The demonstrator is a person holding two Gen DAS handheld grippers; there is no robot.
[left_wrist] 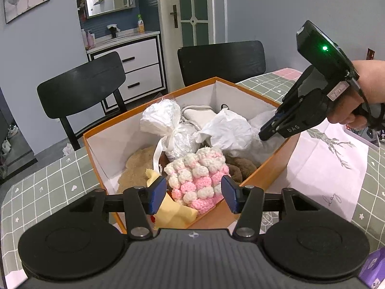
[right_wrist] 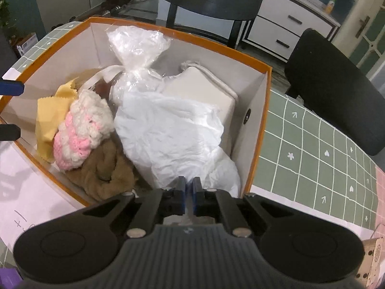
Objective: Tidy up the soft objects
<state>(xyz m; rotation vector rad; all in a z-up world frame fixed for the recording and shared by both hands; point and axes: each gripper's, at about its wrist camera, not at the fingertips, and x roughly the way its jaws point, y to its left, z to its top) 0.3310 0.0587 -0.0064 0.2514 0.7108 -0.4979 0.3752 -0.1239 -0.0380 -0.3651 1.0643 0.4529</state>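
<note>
An orange box (left_wrist: 272, 166) (right_wrist: 262, 120) on the table holds soft things: a pink and white crocheted piece (left_wrist: 197, 178) (right_wrist: 81, 130), a yellow cloth (left_wrist: 175, 212) (right_wrist: 51, 118), a brown plush (left_wrist: 238, 166) (right_wrist: 105, 171), a clear tied bag (left_wrist: 163, 120) (right_wrist: 137, 48), a cream pouch (right_wrist: 207, 94) and crumpled white tissue (left_wrist: 228, 130) (right_wrist: 168, 134). My left gripper (left_wrist: 193, 192) is open, just above the crocheted piece at the box's near edge. My right gripper (right_wrist: 189, 190) (left_wrist: 269, 132) is shut above the white tissue at the box's right side; whether it pinches the tissue is unclear.
The table has a green checked cloth (left_wrist: 48, 183) (right_wrist: 312, 154). White paper (left_wrist: 329, 166) lies to the right of the box. Two black chairs (left_wrist: 81, 89) (left_wrist: 221, 60) stand behind the table. A purple item (left_wrist: 373, 269) is at the near right corner.
</note>
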